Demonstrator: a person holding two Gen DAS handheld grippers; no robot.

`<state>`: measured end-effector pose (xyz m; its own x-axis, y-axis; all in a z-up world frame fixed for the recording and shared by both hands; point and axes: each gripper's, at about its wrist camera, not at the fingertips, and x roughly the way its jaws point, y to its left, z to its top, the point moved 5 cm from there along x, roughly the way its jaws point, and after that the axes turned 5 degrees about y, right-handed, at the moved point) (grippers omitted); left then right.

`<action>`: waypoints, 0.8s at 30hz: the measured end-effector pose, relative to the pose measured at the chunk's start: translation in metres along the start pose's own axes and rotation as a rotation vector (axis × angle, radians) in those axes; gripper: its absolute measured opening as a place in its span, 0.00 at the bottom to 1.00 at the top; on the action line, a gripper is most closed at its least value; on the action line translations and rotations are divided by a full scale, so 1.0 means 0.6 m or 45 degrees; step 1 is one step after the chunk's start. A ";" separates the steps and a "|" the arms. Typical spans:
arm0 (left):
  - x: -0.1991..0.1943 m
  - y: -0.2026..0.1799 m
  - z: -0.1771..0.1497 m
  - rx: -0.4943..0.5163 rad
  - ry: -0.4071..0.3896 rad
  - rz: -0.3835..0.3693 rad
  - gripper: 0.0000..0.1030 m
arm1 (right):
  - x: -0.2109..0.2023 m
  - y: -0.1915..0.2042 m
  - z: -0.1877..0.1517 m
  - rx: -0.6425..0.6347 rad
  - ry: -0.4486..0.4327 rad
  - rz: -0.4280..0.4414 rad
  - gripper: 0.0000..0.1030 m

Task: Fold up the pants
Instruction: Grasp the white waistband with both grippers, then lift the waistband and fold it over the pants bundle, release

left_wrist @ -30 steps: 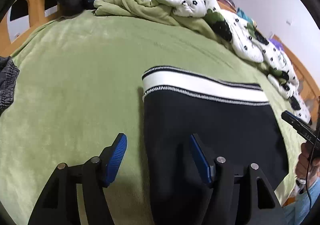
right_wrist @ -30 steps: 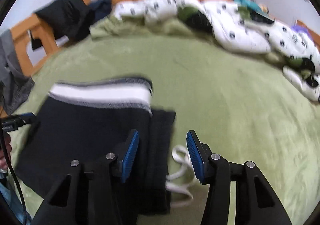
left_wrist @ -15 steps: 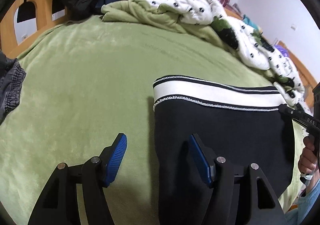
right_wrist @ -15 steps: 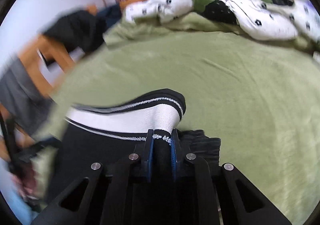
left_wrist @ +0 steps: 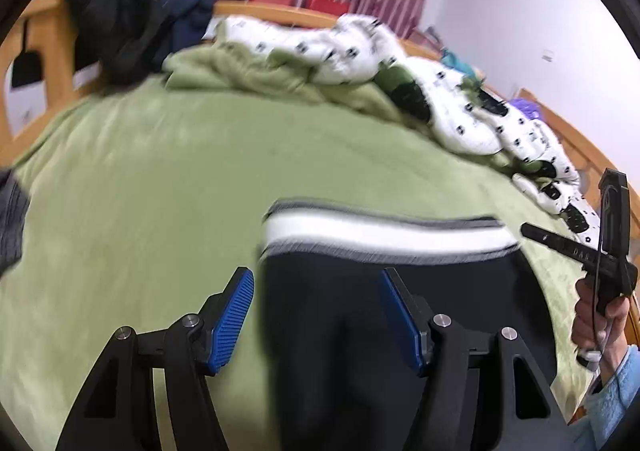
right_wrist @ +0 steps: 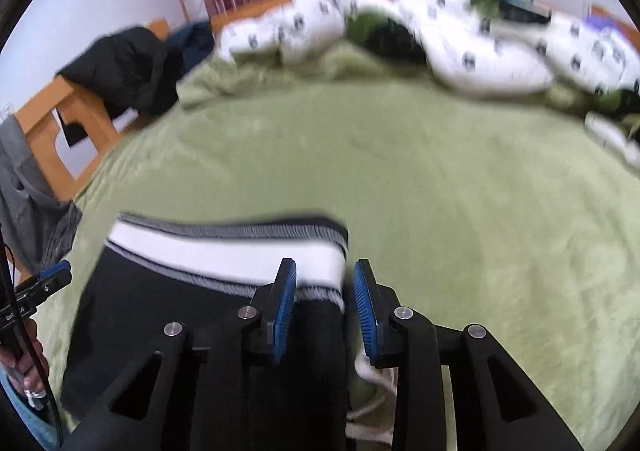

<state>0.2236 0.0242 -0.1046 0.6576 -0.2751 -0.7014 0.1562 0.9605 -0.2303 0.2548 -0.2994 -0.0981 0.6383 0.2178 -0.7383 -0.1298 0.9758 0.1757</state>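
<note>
Black pants [left_wrist: 400, 315] with a white, black-edged waistband [left_wrist: 380, 235] lie folded on the green bed cover [left_wrist: 160, 191]. My left gripper [left_wrist: 316, 315] is open and empty, its fingers straddling the left edge of the pants. In the right wrist view the pants [right_wrist: 180, 323] lie at lower left. My right gripper [right_wrist: 325, 309] is open, its fingers either side of the right end of the waistband [right_wrist: 224, 255]. A white drawstring [right_wrist: 372, 379] lies under the right finger.
A white patterned duvet [left_wrist: 400, 63] and a bunched green blanket [left_wrist: 248, 75] lie along the far side. Dark jackets [left_wrist: 116, 27] hang on the wooden bed frame [right_wrist: 60, 119]. Grey clothing [right_wrist: 24, 187] lies at the left edge.
My right gripper was shut on the waistband's end half a second ago and has now opened, letting it go. The waistband has settled flat. My left gripper stays open and has tilted up a little.
</note>
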 end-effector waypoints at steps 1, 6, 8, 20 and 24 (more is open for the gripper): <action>0.008 -0.010 0.008 0.015 0.001 -0.005 0.61 | 0.003 0.007 0.004 -0.006 -0.012 0.015 0.29; 0.100 -0.045 0.035 0.143 0.073 0.110 0.61 | 0.062 0.024 0.000 -0.047 0.035 0.022 0.29; 0.145 -0.035 0.027 0.146 0.149 0.180 0.61 | 0.108 0.014 -0.017 -0.089 0.122 -0.084 0.22; 0.160 -0.024 0.015 0.159 0.124 0.157 0.62 | 0.121 0.007 -0.015 -0.087 0.097 -0.089 0.20; 0.158 -0.029 0.015 0.177 0.111 0.180 0.62 | 0.122 0.007 -0.020 -0.087 0.087 -0.089 0.20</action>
<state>0.2896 -0.0182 -0.1611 0.6148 -0.1343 -0.7772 0.1713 0.9846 -0.0347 0.2916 -0.2790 -0.1593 0.5949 0.1476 -0.7901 -0.1396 0.9870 0.0792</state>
